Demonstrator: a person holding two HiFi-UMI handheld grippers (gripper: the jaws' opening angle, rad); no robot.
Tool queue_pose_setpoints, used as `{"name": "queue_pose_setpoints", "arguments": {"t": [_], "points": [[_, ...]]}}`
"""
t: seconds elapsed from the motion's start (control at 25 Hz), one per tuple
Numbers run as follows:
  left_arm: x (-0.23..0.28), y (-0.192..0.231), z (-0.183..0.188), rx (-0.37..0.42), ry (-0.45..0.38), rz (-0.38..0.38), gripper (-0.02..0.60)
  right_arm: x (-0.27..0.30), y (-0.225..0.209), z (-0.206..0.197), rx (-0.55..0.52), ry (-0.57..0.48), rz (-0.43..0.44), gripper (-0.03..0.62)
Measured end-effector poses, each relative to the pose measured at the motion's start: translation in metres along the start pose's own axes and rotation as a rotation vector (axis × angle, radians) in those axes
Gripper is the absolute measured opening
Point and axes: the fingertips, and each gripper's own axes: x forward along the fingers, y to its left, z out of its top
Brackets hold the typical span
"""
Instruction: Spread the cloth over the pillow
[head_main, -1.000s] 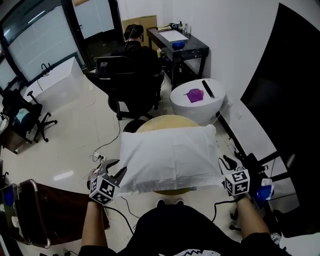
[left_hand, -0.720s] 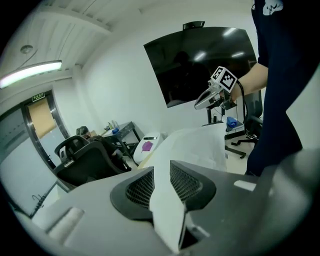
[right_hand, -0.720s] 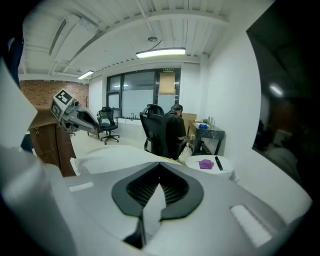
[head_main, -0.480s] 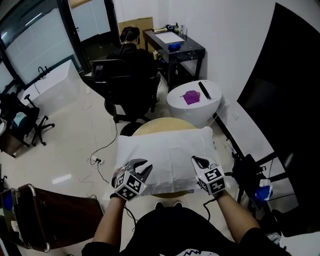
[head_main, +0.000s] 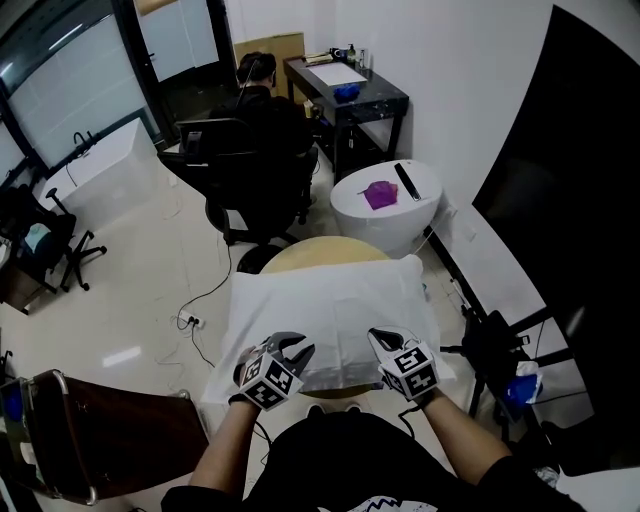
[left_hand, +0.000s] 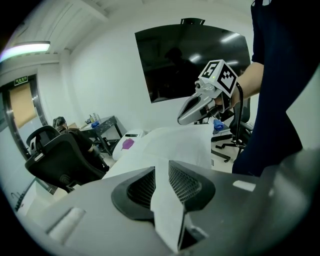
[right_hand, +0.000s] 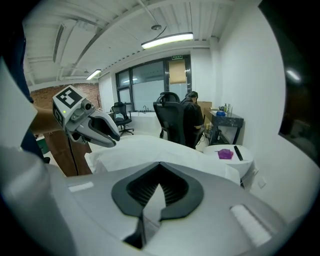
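L gripper (head_main: 291, 346) & R gripper (head_main: 384, 338) have come in from the pillow (head_main: 408, 270) ends to its near edge, jaws just closed, each clamped on a fold of white cloth (left_hand: 165, 210) atop it on round counter (head_main: 300, 255) → grip made, spreading prob. next.
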Motion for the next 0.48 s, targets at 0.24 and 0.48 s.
{"name": "queue_pose_setpoints", "arguments": {"t": [0.24,0.48], "points": [[-0.0013,0.0006,-0.0040,0.000,-0.003,0.028,0.077,-0.0006,0.0033,-0.0057,-0.006,0.006,0.031,0.006],[-0.0004,-0.0033,-0.0050,-0.007,0.005,0.022,0.077,-0.0045,0.0002,-0.0099,0.014,-0.002,0.058,0.006]]}}
